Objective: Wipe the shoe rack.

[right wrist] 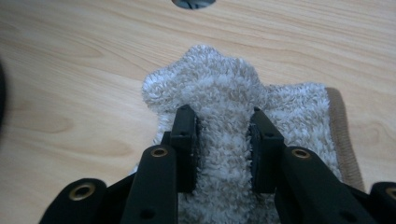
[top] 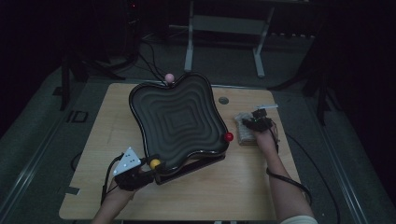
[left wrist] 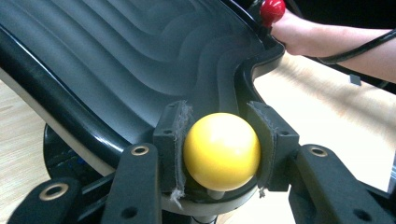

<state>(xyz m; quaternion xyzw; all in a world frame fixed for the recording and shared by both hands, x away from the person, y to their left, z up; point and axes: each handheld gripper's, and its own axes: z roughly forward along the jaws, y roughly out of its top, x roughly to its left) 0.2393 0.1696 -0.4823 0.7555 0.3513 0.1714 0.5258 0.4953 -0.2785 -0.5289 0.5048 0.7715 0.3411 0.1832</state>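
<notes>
At the table's near-left corner, the left claw [top: 140,173] grips the yellow ball knob [top: 155,164] that sticks up from the near-left corner of a black wavy tray [top: 180,119]. In the left gripper view both pads [left wrist: 173,142] press against the knob's sides [left wrist: 222,151], so the jaws stand partly apart, clamped around the ball. The tray sits tilted on a dark base near the middle of the table [top: 224,186], its ridged surface stepping down in rings toward the centre. A red ball knob [top: 228,136] stands at the tray's right corner and a pink ball knob [top: 169,77] at its far corner, close to the table's far edge.

Near the right edge of the table, the right claw [top: 252,122] is down on a pale terry cloth [top: 245,133] that lies just beside the red knob. The right gripper view shows its jaws pinching a raised fold of the cloth [right wrist: 224,140] between the pads, the pile bunched up between them and bulging beyond the tips. A small round grommet [top: 223,100] is set in the table beyond the cloth. The person's right forearm runs back to the near edge with the cable trailing alongside.
</notes>
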